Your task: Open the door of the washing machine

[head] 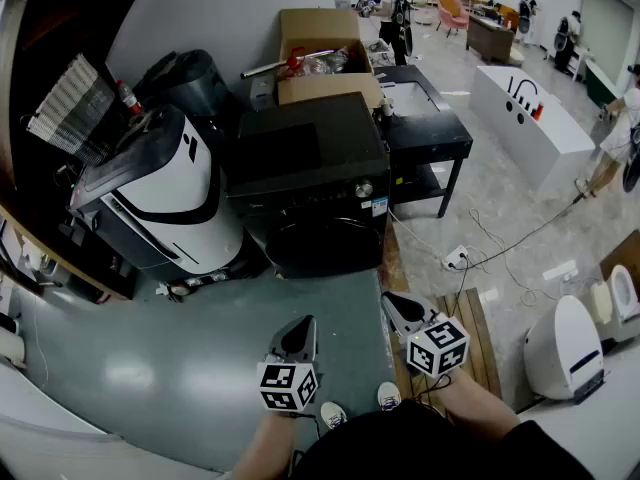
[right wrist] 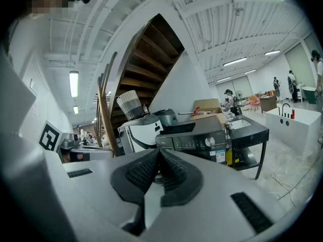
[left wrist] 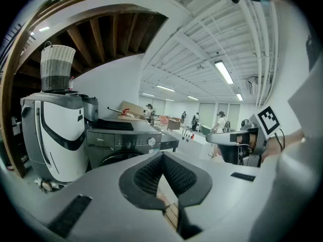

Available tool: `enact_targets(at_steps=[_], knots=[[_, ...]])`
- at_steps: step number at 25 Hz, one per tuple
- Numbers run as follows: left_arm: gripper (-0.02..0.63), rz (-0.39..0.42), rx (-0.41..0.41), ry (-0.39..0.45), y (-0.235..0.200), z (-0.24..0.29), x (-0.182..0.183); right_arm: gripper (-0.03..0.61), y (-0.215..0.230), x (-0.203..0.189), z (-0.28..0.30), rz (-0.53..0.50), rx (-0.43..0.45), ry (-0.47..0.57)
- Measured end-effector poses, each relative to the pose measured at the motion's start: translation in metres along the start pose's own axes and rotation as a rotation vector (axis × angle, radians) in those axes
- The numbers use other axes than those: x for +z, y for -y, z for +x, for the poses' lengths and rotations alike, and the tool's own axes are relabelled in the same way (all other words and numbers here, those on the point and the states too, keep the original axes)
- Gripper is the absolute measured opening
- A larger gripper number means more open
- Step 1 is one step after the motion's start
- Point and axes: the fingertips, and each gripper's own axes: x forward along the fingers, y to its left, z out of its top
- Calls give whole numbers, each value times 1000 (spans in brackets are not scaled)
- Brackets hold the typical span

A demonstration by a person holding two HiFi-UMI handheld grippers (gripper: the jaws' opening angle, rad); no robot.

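Note:
A black front-loading washing machine (head: 310, 183) stands ahead on the floor, its round door (head: 320, 243) shut and a silver knob on its panel. The same washing machine (left wrist: 121, 144) shows in the left gripper view, and the washing machine (right wrist: 199, 141) in the right gripper view too. My left gripper (head: 300, 330) and right gripper (head: 398, 303) hover side by side near me, well short of the machine. Both are shut with nothing between the jaws. My left gripper (left wrist: 162, 158) and right gripper (right wrist: 157, 158) point slightly downward toward the machine.
A white and black appliance (head: 165, 203) stands left of the washer. An open cardboard box (head: 325, 63) sits behind it and a black table with a sink (head: 430, 133) to its right. Cables and a power strip (head: 457, 260) lie on the floor at right. People stand far back.

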Motion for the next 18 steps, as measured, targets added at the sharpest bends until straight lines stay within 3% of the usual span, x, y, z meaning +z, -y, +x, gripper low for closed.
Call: enact_targets(at_steps=[18], knots=[[18,2,10,19,14,16,4,17,21,9,2,18,60,41]])
